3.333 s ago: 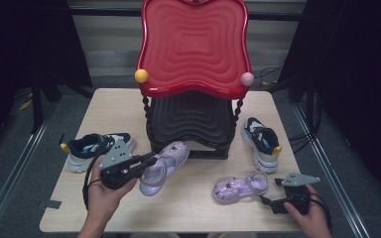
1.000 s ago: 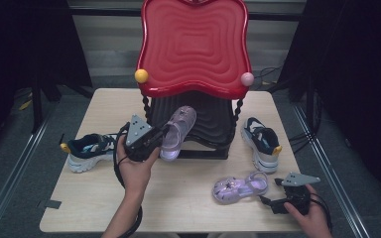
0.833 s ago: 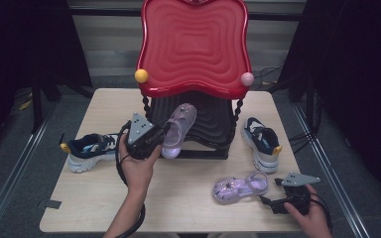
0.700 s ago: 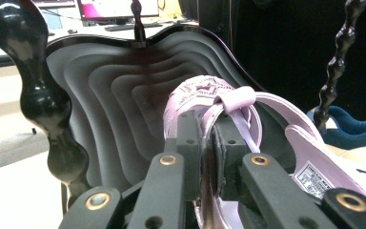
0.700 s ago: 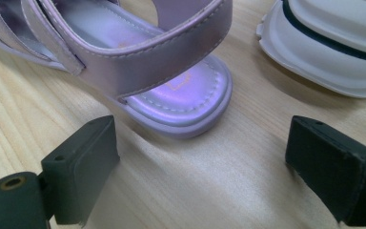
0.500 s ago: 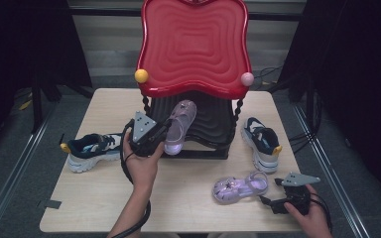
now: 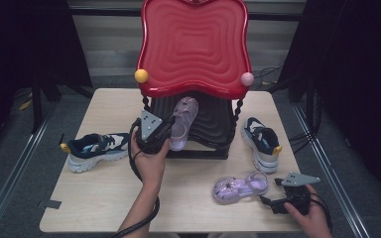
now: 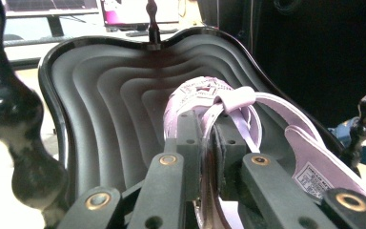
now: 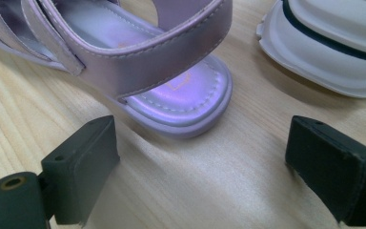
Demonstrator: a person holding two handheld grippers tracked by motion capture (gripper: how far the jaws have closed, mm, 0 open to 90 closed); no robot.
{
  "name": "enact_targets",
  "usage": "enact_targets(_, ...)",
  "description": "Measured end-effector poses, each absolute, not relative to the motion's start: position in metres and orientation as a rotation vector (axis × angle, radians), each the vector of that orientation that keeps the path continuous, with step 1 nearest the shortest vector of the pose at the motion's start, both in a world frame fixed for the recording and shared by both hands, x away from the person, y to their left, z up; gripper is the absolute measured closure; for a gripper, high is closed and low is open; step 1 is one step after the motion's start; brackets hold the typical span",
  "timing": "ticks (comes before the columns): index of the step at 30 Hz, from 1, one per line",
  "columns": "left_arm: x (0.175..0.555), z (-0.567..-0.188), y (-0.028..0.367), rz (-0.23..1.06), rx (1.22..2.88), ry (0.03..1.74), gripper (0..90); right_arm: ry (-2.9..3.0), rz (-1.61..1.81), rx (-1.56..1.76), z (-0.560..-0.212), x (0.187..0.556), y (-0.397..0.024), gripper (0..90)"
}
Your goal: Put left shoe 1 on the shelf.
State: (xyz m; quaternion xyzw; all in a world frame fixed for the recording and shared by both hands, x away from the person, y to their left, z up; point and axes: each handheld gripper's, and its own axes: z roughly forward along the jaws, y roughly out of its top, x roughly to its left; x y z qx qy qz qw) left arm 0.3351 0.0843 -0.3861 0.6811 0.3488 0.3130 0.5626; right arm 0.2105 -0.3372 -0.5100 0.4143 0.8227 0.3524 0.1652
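Setting reads as a recording lab or studio. A pale wooden tabletop (image 7: pixel 104 198) stands on grey floor between metal rails, with black curtains (image 7: pixel 357 74) on both sides and cables trailing along the floor. Beyond the left gripper's fingers (image 8: pixel 190 143), past the black shelf (image 8: pixel 105 109), lit monitors (image 8: pixel 138 9) sit on a desk.

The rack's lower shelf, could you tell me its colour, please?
Black, with a rippled surface; the lower shelf shows best in the left gripper view.

Table (image 7: pixel 104 193) with rack (image 7: pixel 203 129), sneakers (image 7: pixel 96 148), sandal (image 7: pixel 240 187)
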Motion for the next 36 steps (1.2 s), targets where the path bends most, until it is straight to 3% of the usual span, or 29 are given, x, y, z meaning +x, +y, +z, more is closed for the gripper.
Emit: enact_targets(36, 0.362, -0.395, 0.053, 0.869, 1.484, 0.868, 83.2, 2.344, 1.003, 1.181, -0.510, 0.210, -0.337, 9.8)
